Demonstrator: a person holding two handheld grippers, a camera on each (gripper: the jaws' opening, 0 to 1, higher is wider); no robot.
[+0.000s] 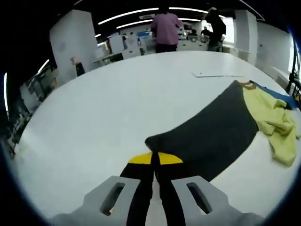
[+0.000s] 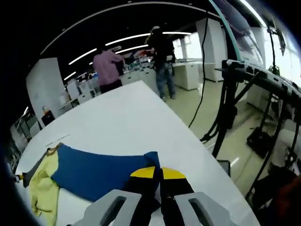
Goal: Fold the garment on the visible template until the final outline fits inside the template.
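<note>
Both jaws pinched together: left gripper (image 1: 155, 162) at the garment's (image 1: 211, 136) grey corner, right gripper (image 2: 157, 176) at its blue corner, probably gripping cloth; garment stretches between.

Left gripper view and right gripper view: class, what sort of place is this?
Probably a lab or open workshop: a large white table, strip ceiling lights, workbenches with people standing, and a metal rig with cables.
</note>
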